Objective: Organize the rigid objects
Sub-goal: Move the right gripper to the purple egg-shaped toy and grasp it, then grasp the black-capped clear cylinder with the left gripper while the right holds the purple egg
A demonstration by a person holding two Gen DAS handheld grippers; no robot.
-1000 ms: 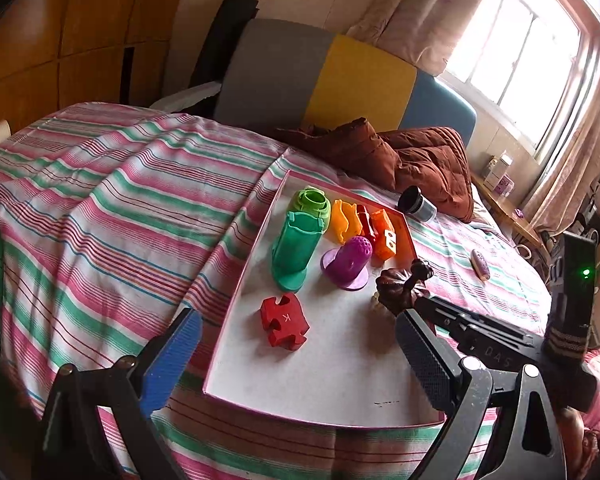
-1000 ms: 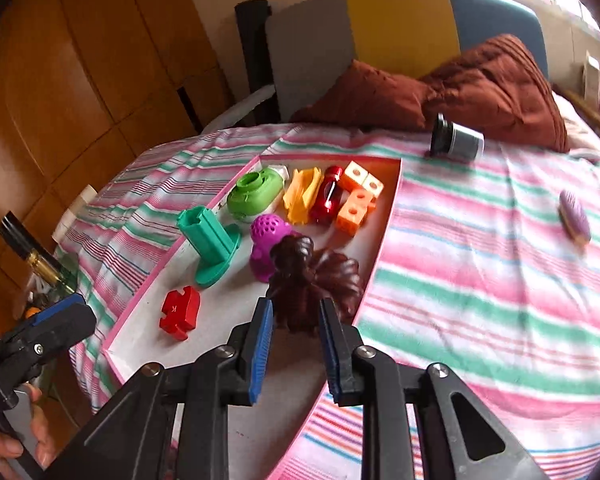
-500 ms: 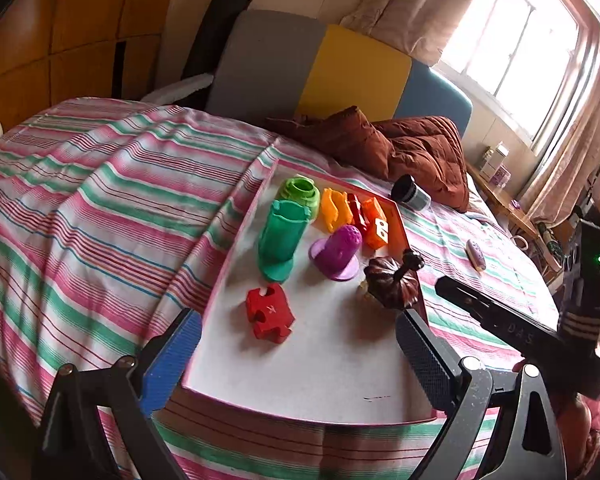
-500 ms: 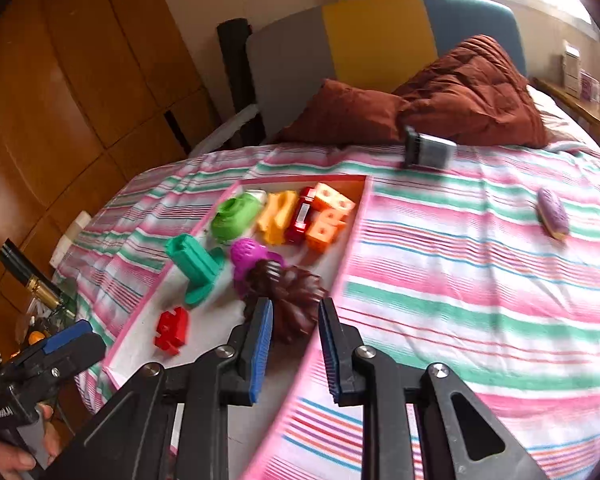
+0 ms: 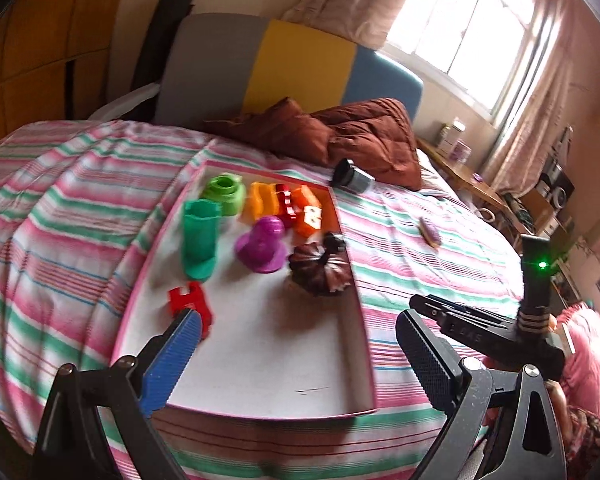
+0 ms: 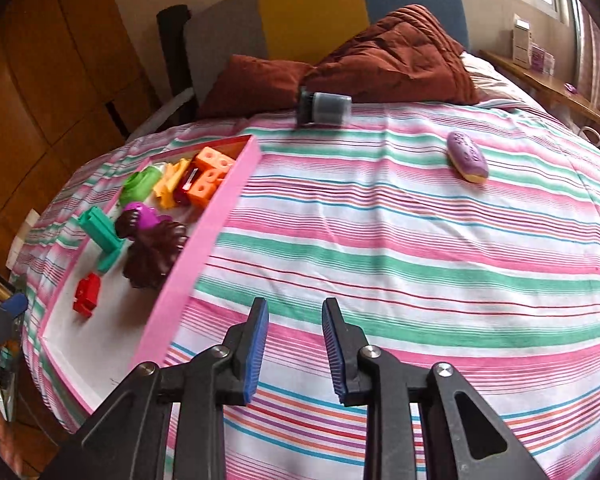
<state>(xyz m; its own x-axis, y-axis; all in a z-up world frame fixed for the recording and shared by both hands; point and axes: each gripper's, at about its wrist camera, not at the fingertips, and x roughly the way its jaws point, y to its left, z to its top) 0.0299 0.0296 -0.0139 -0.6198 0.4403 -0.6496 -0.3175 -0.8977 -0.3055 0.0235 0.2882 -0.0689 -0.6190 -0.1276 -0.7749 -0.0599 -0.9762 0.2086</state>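
A pink-rimmed tray (image 5: 352,280) (image 6: 204,248) lies on the striped bed. In it sit a dark brown pumpkin (image 5: 320,270) (image 6: 154,254), a purple piece (image 5: 262,246), a teal piece (image 5: 199,240), a red puzzle piece (image 5: 186,300) (image 6: 86,294), a green ring (image 5: 224,192) and orange blocks (image 6: 208,180). My right gripper (image 6: 294,316) hovers over the bedspread to the right of the tray, its jaws opening with nothing between them. My left gripper (image 5: 296,332) stands wide open above the tray's near end, holding nothing. A grey jar (image 6: 324,107) and a purple oval (image 6: 467,156) lie loose on the bed.
Brown pillows (image 6: 380,64) rest against a grey, yellow and blue headboard (image 5: 300,64). A wooden bedside shelf (image 6: 556,84) runs along the right under the window. Wooden panels (image 6: 40,80) line the left wall.
My right gripper let go of the brown pumpkin, which now rests in the tray, and swung right over the bedspread. My left gripper shifted, so the tray sits nearer the view's centre.
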